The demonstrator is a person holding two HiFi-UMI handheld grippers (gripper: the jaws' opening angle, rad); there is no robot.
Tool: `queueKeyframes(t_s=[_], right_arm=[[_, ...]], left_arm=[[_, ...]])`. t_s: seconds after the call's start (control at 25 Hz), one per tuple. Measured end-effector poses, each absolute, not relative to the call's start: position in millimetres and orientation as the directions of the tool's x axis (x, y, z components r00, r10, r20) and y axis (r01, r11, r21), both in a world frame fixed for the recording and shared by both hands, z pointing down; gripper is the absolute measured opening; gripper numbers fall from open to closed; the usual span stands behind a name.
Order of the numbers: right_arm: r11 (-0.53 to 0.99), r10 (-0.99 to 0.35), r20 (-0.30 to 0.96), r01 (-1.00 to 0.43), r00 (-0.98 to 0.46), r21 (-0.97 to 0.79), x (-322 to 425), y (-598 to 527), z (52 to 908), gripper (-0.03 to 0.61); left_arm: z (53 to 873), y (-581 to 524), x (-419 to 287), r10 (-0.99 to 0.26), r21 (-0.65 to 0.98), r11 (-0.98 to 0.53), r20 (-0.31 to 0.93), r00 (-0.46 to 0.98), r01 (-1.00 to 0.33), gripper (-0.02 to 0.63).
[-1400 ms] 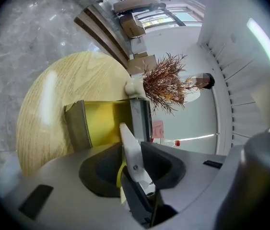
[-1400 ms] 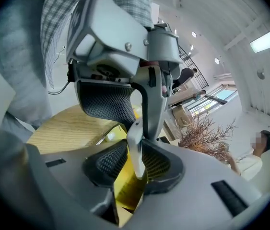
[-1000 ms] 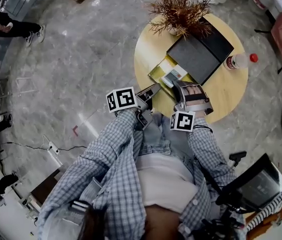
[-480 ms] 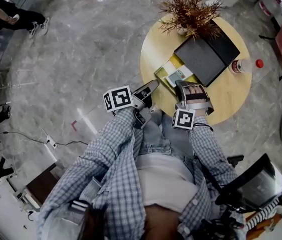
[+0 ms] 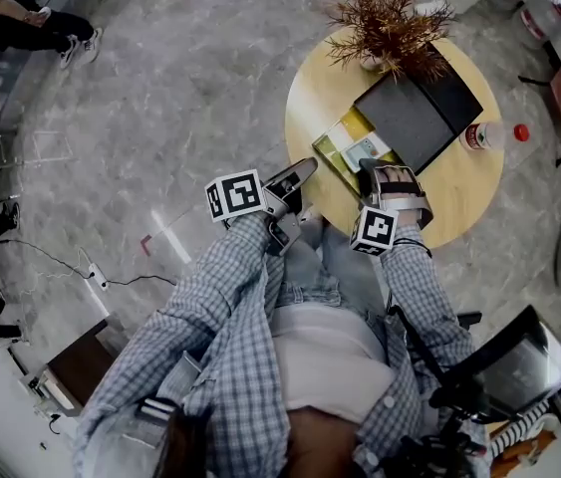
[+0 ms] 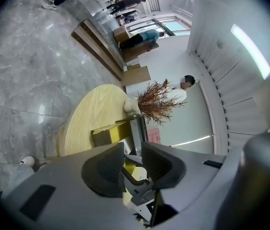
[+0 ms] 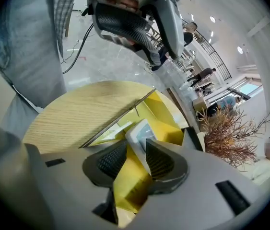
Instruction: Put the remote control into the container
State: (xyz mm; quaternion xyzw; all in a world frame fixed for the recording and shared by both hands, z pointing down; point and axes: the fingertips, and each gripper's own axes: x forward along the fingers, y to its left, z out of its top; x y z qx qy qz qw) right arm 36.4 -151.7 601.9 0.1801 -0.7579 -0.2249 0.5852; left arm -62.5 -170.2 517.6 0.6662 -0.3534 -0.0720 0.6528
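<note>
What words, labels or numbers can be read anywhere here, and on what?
No text here can be read.
Bottle: its label is too small to read.
Left cube: black-and-white squares only, no letters.
Right cube: the same kind of pattern, no letters.
Remote: no legible print.
Pink sheet: blurred.

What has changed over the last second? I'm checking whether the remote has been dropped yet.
Nothing clear beyond the head camera shifting. The right gripper still sits over the yellow container with the remote between its jaws; a gap shows beside one pad, so whether it is clamped is unclear. The left gripper stays open and empty at the round table's edge.
</note>
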Motion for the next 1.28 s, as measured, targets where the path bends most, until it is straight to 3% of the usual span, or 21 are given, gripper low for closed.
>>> queueKeyframes(t_s=[0.28, 0.56, 0.68, 0.76, 1.0, 1.28], right_arm=[[0.865, -0.495, 0.833, -0.047, -0.245, 0.500, 41, -147, 604, 0.107], [0.802, -0.592, 0.755, -0.113, -0.282, 0.587, 37, -161, 580, 0.105], [0.783, -0.622, 0.723, -0.246, -0.302, 0.571, 41, -166, 566, 0.006], [0.782, -0.616, 0.714, -0.364, -0.333, 0.505, 44, -164, 555, 0.006], [0.657, -0.646, 0.628, -0.735, -0.434, 0.168, 60, -160, 507, 0.006], [0.514, -0.733, 0.518, -0.858, -0.442, -0.005, 84, -169, 469, 0.006]], left_arm=[[516, -166, -63, -0.559, 0.920, 0.098, 0.366, 0.744, -0.379, 0.115], [516, -171, -63, -0.571, 0.908, 0.038, 0.362, 0.737, -0.417, 0.114], [508, -175, -62, -0.588, 0.898, -0.025, 0.342, 0.733, -0.439, 0.080], [499, -177, -63, -0.611, 0.893, -0.064, 0.318, 0.725, -0.445, 0.008], [464, -178, -58, -0.650, 0.826, -0.242, 0.252, 0.717, -0.509, 0.008], [433, -189, -26, -0.616, 0.600, -0.523, 0.225, 0.755, -0.606, 0.008]])
